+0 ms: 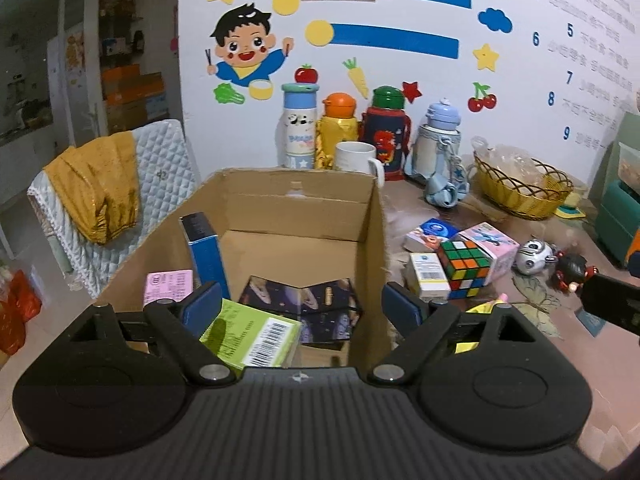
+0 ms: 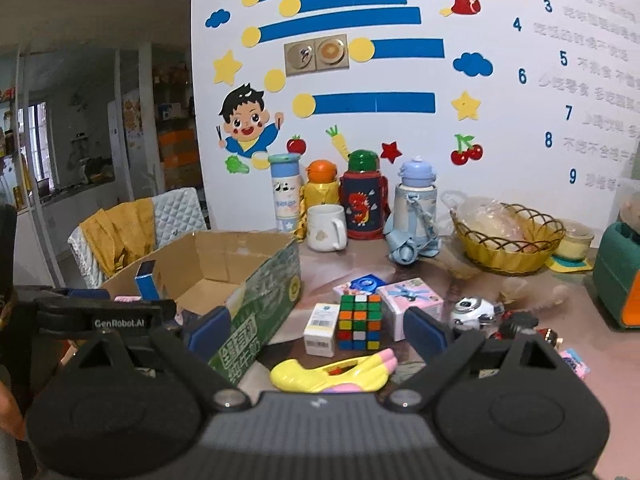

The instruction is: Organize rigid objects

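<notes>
An open cardboard box (image 1: 372, 240) stands at the table's left. In it lie a green barcoded box (image 1: 256, 332), a dark starry box (image 1: 320, 308), an upright blue box (image 1: 204, 248) and a pink box (image 1: 168, 284). My left gripper (image 1: 302, 306) hangs open over the box's near right corner and holds nothing. To the right of the box, a Rubik's cube (image 2: 359, 322), a small white box (image 2: 320, 330), a pink box (image 2: 410, 304) and a yellow-pink toy (image 2: 332, 372) rest on the table. My right gripper (image 2: 318, 332) is open above the toy, facing the cube, with nothing between its pads.
Several bottles (image 2: 362, 196) and a white mug (image 2: 326, 228) line the wall. A wicker basket (image 2: 508, 240) and a green container (image 2: 618, 280) stand at the right. A silver toy (image 2: 472, 312) and a black-red figure (image 2: 520, 324) lie near the pink box. A chair with yellow cloth (image 1: 96, 184) is left of the box.
</notes>
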The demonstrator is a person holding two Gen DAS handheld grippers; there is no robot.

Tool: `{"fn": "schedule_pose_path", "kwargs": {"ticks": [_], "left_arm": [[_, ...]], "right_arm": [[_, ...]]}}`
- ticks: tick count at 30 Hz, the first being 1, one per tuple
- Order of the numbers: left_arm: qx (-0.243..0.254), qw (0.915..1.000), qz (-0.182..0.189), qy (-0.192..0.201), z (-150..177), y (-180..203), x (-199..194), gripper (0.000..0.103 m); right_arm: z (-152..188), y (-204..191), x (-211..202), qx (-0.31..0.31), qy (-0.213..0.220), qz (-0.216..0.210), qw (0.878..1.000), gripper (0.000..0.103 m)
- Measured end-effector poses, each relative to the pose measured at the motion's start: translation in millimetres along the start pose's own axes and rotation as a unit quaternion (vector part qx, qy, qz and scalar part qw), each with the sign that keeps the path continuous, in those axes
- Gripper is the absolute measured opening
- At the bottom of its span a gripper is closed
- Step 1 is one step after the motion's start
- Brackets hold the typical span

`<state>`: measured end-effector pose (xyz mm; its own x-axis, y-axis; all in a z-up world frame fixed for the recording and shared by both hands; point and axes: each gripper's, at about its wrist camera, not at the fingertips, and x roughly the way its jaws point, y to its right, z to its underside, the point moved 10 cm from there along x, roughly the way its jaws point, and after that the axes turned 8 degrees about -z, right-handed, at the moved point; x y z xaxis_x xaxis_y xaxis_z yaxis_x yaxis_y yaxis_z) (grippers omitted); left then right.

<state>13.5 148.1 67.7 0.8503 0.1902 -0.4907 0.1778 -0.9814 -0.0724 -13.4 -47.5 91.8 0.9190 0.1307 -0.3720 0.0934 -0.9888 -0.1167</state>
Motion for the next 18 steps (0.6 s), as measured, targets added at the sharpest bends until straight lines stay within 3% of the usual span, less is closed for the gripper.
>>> {"fn": "schedule_pose_path", "kwargs": {"ticks": [7,10,18], "left_arm": [[0.025,0.9996,0.004,0.012,-3,15,-4,0.103],[0.03,0.9994,0.008,0.014,-4,19,-6,0.103],[0.048,0.9984,0.024,0.017,-6,37,-9,0.103]], "right_arm": [[0,11,-4,0.008,0.003,0.01,1.0,0.094],[-1,16,-7,0.009,0.01,0.019,1.0,0.102],[-2,29,-13,0.019,0.015,0.028,0.999,0.102]]}}
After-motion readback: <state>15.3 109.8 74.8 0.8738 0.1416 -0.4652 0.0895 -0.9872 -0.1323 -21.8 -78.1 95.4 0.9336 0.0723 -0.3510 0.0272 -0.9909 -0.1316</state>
